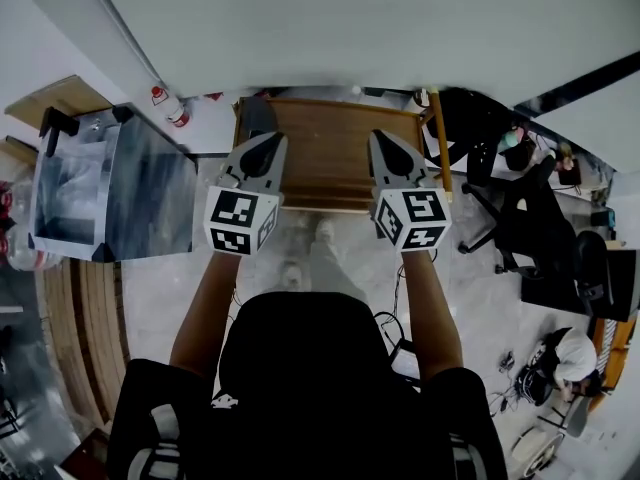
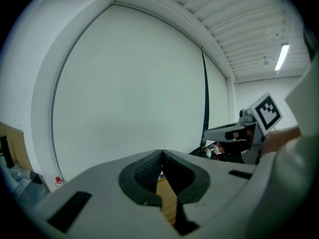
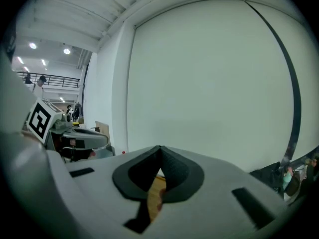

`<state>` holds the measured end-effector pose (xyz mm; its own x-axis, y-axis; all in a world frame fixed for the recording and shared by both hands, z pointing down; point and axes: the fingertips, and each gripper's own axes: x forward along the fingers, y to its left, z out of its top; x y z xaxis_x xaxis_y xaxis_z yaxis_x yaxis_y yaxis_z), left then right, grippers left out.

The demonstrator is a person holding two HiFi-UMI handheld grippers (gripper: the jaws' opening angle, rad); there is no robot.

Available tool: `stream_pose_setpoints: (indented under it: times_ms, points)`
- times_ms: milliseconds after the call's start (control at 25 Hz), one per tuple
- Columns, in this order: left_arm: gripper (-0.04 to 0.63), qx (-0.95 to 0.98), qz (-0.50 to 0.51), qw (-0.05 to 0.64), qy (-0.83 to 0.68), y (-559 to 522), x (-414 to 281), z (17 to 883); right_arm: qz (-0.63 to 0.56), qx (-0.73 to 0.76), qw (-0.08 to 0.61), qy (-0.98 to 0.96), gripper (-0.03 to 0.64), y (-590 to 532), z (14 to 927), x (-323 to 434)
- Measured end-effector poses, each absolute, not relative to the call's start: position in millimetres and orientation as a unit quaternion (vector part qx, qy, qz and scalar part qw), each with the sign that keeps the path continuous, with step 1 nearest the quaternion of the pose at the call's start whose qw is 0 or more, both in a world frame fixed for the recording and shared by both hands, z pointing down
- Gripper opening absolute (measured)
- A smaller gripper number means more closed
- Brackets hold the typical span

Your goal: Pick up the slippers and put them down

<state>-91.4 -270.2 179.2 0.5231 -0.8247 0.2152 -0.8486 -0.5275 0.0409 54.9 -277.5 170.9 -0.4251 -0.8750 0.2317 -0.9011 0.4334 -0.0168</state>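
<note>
While a person stands facing a wooden table [image 1: 330,163] set against a broad white wall, the left gripper [image 1: 270,143] and the right gripper [image 1: 383,140] hang side by side over its near edge, well apart from each other and pointing at the wall. Each gripper view shows its dark ribbed fingers [image 2: 144,176] pressed together at the tips with nothing between them, the table's wood showing through the slit below; the right pair [image 3: 160,149] matches the left [image 2: 162,153]. Two pale shapes [image 1: 323,231] lie blurred on the floor just short of the table, and whether they are the slippers cannot be told. A grey metal case [image 1: 120,183] stands at left, black office chairs [image 1: 500,213] at right.
</note>
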Motion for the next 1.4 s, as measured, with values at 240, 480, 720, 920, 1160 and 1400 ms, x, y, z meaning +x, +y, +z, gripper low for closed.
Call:
stream_pose_setpoints:
  times_ms: [240, 480, 720, 920, 1160, 1400]
  points:
    - [0.005, 0.856, 0.1, 0.072, -0.501, -300.9, -98.5, 190.0, 0.07, 0.497, 0.104, -0.858, -0.003, -319.1, 179.5, 42.5]
    - [0.005, 0.839, 0.107, 0.092, -0.525, -330.5, -112.8, 207.0, 0.076, 0.465, 0.116, -0.875, -0.003, -361.4, 191.3, 26.1]
    - [0.005, 0.821, 0.123, 0.12, -0.544, -351.0, -126.1, 236.1, 0.085, 0.435, 0.135, -0.886, -0.003, -392.8, 213.1, 13.6]
    - [0.005, 0.803, 0.147, 0.137, -0.561, -362.2, -138.9, 269.9, 0.104, 0.415, 0.152, -0.891, -0.002, -411.2, 241.5, 9.5]
    - [0.005, 0.784, 0.179, 0.177, -0.567, -364.3, -143.3, 314.0, 0.129, 0.393, 0.173, -0.894, -0.003, -425.9, 278.0, 8.0]
    - [0.006, 0.768, 0.207, 0.213, -0.567, -367.1, -143.0, 354.6, 0.15, 0.379, 0.2, -0.891, -0.003, -439.4, 314.9, 10.1]
